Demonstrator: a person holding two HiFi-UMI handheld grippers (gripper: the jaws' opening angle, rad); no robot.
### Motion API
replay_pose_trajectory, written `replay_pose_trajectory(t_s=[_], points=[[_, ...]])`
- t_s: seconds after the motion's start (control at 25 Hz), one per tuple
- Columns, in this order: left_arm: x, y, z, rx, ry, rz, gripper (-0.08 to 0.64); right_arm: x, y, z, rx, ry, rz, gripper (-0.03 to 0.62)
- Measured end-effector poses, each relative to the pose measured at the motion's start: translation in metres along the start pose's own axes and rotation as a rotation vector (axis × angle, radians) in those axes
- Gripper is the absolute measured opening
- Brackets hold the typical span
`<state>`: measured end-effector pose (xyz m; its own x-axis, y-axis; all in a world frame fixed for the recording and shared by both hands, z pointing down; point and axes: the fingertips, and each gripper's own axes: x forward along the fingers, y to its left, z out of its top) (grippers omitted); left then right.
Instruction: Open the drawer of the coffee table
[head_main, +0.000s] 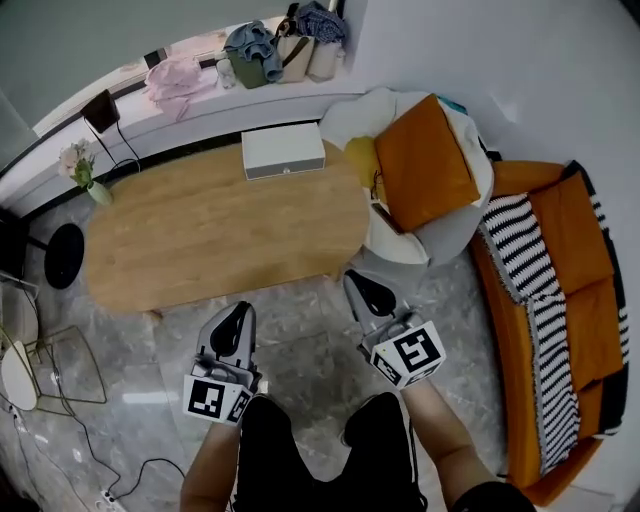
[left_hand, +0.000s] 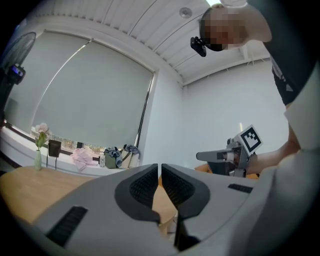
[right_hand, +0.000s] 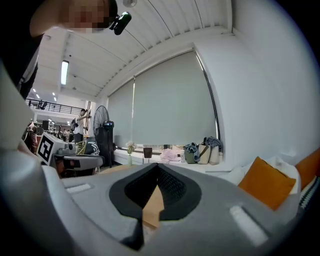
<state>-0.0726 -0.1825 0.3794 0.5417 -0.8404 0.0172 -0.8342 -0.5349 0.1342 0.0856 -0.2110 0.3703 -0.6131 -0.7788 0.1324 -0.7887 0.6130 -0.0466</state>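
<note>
Left tool (head_main: 236, 318) and right tool (head_main: 366, 288) are closed, empty; the drawer, unseen under the worktop (head_main: 200, 235), likely slides stiffly, best gripped by its front.

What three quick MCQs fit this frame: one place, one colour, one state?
1. Where on the coffee table does the white box sit?
A) far edge, right of the middle
B) near edge, left end
C) dead centre

2. What colour is the cushion just past the table's right end?
A) blue
B) orange
C) green

3. How do the left tongs and right tongs stand?
A) both shut, nothing held
B) both wide open
C) left open, right shut on the box

Key:
1 A: the head view shows the box against the table's far edge.
2 B: the cushion is plainly orange in the head view.
3 A: in each gripper view the jaws meet with nothing between them.
</note>
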Motion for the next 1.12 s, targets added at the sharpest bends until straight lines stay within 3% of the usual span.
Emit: replay_pose_trajectory(t_s=[0.28,0.36,0.48,0.6,0.76,1.12], points=[[0.03,0.005,-0.109,0.041,0.002,-0.061,0.017,0.029,-0.013,-0.101,-0.078,-0.015,0.054,0.0],[0.039,0.006,-0.142,0.025,0.016,-0.088,0.118,0.036,-0.007,-0.118,-0.116,-0.067,0.082,0.0],[0.046,0.006,-0.192,0.009,0.046,-0.124,0.117,0.048,0.009,-0.138,-0.132,-0.188,0.113,0.0],[0.053,0.007,-0.233,-0.002,0.068,-0.162,0.117,0.054,0.019,-0.177,-0.126,-0.187,0.158,0.001],[0.065,0.018,-0.245,0.031,0.011,-0.19,0.101,0.063,0.017,-0.214,-0.152,-0.188,0.206,0.0],[0.066,0.039,-0.289,-0.034,-0.085,-0.226,0.121,0.08,0.035,-0.252,-0.271,-0.265,0.256,0.0]])
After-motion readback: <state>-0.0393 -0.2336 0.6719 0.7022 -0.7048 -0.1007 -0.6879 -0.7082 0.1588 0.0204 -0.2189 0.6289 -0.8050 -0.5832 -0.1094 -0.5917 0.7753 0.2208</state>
